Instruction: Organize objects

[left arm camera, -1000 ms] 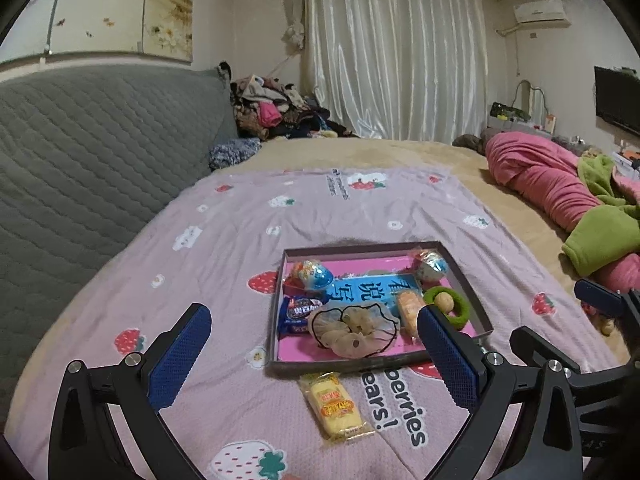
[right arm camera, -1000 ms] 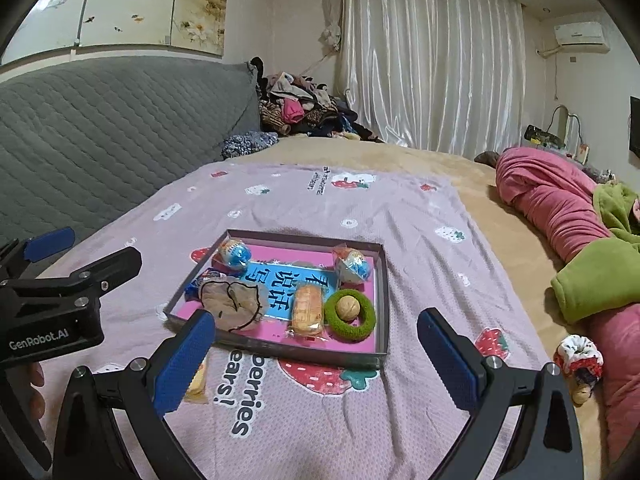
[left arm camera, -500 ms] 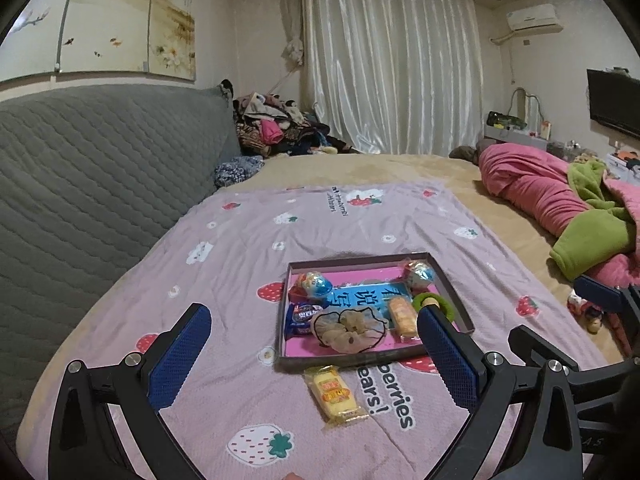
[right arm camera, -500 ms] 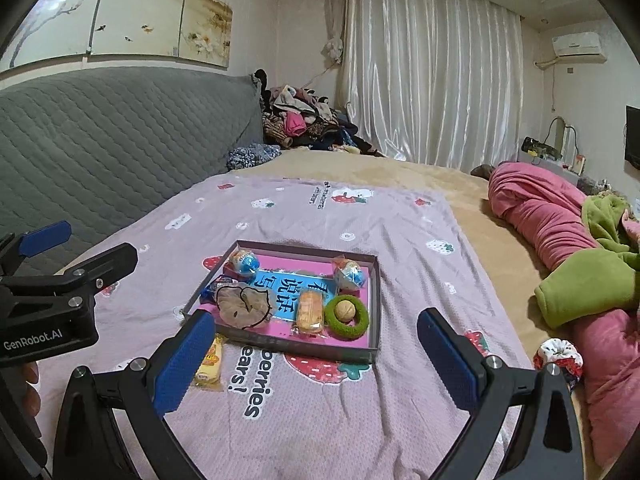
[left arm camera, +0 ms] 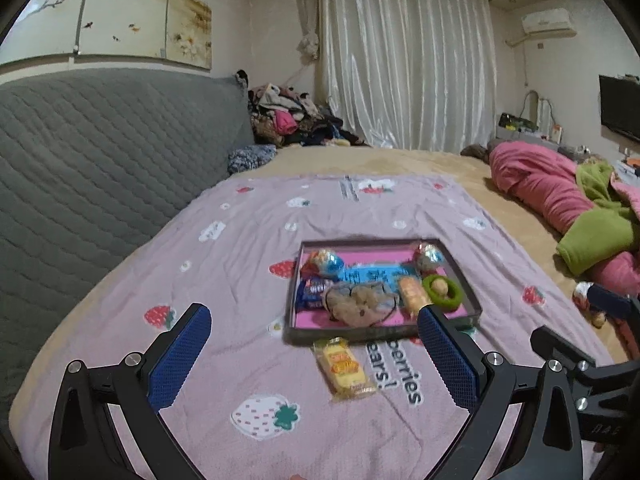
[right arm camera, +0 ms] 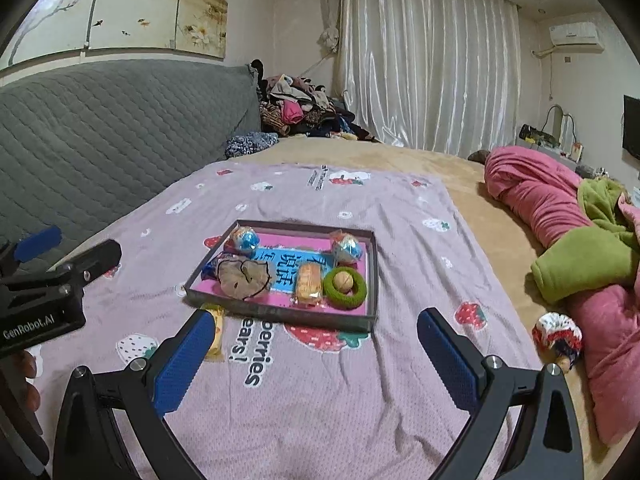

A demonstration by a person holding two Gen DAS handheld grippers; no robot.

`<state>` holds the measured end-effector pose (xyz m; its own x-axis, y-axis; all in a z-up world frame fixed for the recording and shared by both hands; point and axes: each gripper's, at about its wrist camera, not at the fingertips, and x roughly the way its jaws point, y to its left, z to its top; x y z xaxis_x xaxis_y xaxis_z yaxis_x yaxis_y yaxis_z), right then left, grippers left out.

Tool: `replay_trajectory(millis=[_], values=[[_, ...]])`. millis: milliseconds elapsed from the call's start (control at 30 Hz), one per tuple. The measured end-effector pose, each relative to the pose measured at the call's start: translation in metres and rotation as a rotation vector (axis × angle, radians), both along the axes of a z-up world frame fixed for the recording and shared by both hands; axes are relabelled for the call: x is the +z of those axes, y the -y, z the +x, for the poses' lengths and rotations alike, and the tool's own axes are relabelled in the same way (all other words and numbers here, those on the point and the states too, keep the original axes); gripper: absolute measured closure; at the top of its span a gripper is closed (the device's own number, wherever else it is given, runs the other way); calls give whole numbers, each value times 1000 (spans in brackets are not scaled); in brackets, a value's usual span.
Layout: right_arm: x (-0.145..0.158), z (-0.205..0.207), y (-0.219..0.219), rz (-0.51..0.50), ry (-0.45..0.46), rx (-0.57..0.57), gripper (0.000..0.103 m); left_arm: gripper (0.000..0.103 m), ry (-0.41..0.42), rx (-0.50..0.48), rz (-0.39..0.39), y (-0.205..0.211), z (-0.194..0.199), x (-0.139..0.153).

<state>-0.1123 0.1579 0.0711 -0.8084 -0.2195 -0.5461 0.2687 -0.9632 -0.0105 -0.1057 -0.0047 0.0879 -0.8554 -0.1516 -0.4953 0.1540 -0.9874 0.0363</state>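
Both hand-held grippers, left (left arm camera: pixel 308 344) and right (right arm camera: pixel 310 344), are gaping empty and pulling back from the tray (right arm camera: pixel 362 322), leaving the yellow snack (left arm camera: pixel 344 368) lying outside its near edge on the bed, unsorted.

1. Grey quilted headboard cover (left arm camera: pixel 100 152) along the left wall, under a painted panel with blossoms and fish (right arm camera: pixel 120 4).
2. Heap of clothes (left arm camera: pixel 288 120) in the far corner, beside white satin curtains (right arm camera: pixel 428 60).
3. Air conditioner (right arm camera: pixel 574 34) high on the right wall.
4. Rolled pink quilt (right arm camera: pixel 532 196) and green blanket (left arm camera: pixel 596 236) at right.
5. Dark television (left arm camera: pixel 620 106) at the right edge.
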Motion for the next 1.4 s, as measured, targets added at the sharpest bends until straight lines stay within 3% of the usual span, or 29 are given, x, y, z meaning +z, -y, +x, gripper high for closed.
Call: replay_trajectory(millis=[500,1400], values=[[-30,1,4,3,40,5,1,0,56,0,17,1,2,-41],[-61,7,7,37,81,1,1,0,106,-26,56,7,3,-81]])
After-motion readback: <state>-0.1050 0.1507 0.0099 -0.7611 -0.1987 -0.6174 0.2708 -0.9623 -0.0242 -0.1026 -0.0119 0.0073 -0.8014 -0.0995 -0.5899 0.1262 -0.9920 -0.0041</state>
